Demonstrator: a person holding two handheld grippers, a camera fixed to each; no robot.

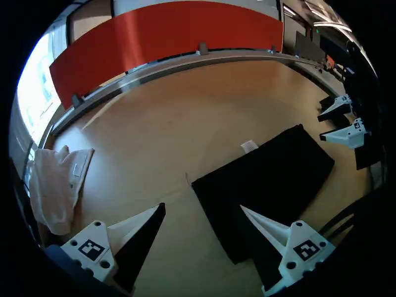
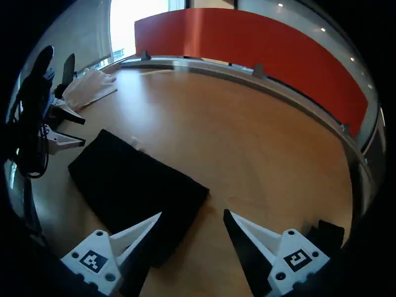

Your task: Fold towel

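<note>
Black towel (image 1: 267,183) lay flat on wooden surface (image 1: 198,114). Left gripper (image 1: 203,222) and right gripper (image 2: 193,222) hovered at opposite short ends, fingers spread, empty. Fold needed, I judged: pinch two corners of one edge, lift evenly, lay exactly onto opposite edge.

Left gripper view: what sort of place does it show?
Probably an office or lab: a wide wooden table with a red divider panel along its far edge, ceiling strip lights, and a bright window.
</note>
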